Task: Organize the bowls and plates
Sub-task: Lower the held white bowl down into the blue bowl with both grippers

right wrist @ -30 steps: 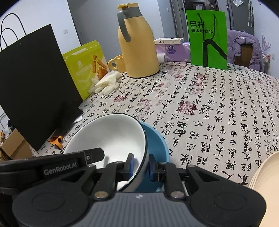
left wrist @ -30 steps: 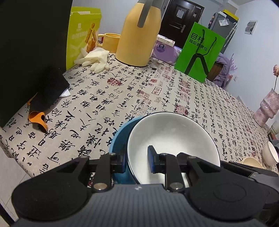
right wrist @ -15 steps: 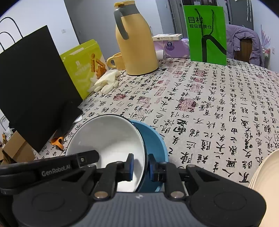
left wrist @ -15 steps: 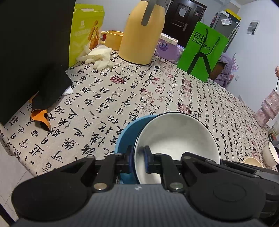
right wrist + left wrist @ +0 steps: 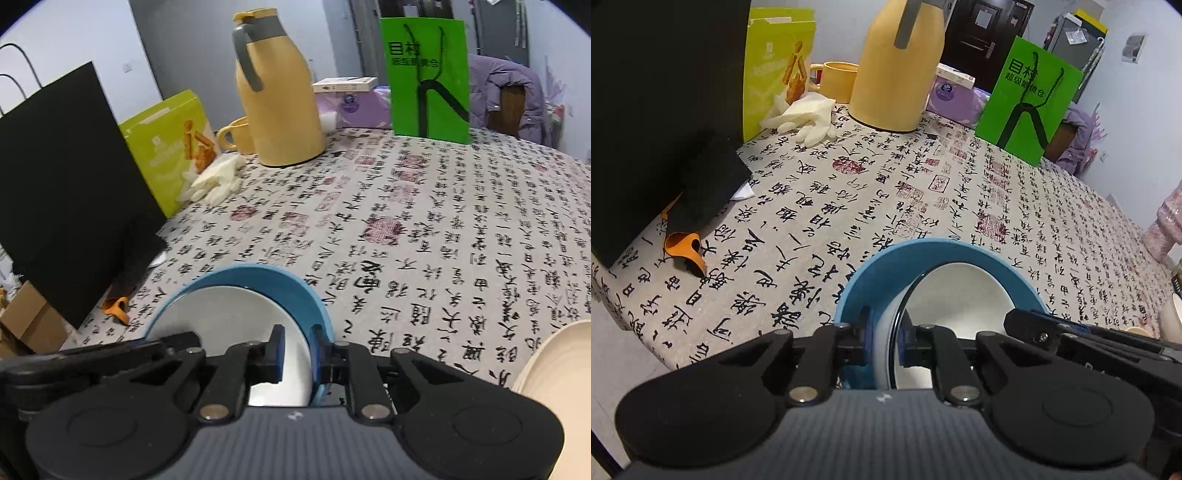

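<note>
From where I sit, the far left of the table (image 5: 820,206) is clutter I'm leaving alone: a black bag (image 5: 653,110), a yellow-green box (image 5: 772,62), pale gloves (image 5: 809,118), then the yellow jug (image 5: 894,74) and the green bag (image 5: 1030,99) further along.

My left claw (image 5: 884,338) is pinched on the left rim of the stack, its pads clamping the walls of both the blue bowl (image 5: 886,269) and the white bowl (image 5: 960,295) nested inside it. The white bowl sits tilted within the blue one rather than flat, as far as I can judge.

My right claw (image 5: 297,350) is clamped on the opposite rim, one pad inside the white bowl and the other outside the blue wall, and its jaws are closing the last bit.

So I reckon one nesting is done, and the pair is gripped from both sides, near the table's front edge. I cannot tell whether it rests on the cloth or hangs just above it.

Further right, a cream plate (image 5: 546,365) shows at the edge of the right view, and small cream-coloured dishes (image 5: 1171,321) at the edge of the left view. Those seem still to be sorted, so I'd say there is more to do.
</note>
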Action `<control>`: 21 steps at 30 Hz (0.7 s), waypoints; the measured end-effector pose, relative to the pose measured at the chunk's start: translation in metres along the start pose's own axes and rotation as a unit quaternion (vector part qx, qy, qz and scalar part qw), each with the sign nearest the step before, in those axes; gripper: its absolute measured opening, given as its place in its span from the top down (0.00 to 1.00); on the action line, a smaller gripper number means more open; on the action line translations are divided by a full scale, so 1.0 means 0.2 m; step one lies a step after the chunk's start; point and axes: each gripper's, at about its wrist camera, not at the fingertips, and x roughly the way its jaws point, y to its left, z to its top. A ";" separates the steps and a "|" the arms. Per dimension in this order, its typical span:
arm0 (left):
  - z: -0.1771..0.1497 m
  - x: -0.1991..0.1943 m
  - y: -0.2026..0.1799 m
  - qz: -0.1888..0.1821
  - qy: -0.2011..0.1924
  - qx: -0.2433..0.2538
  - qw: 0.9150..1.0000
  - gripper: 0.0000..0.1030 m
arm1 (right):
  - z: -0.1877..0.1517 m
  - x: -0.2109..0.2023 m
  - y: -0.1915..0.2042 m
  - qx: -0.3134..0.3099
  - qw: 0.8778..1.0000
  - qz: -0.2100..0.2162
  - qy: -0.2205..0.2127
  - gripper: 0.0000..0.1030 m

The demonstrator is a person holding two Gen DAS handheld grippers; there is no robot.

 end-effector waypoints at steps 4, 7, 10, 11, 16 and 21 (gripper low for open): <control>0.01 0.00 -0.01 0.003 0.003 0.003 1.000 0.88 | 0.00 0.01 0.01 -0.008 1.000 -0.007 -0.003 0.88; 0.01 0.00 -0.01 0.001 0.007 0.003 1.000 0.87 | 0.00 0.01 -0.01 -0.006 1.000 -0.008 -0.002 0.91; 0.02 0.00 -0.02 -0.003 0.008 0.004 1.000 0.86 | -0.01 0.02 -0.02 -0.006 1.000 -0.009 0.001 0.91; 0.02 0.00 -0.02 -0.004 0.008 0.004 1.000 0.86 | -0.01 0.02 -0.02 -0.006 1.000 -0.009 0.002 0.91; 0.02 0.01 -0.02 0.003 0.011 0.008 1.000 0.86 | 0.00 0.04 0.00 -0.018 1.000 -0.011 0.004 0.89; 0.04 -0.02 -0.04 0.007 0.001 0.018 1.000 0.86 | 0.00 0.05 0.00 -0.022 1.000 -0.015 0.003 0.91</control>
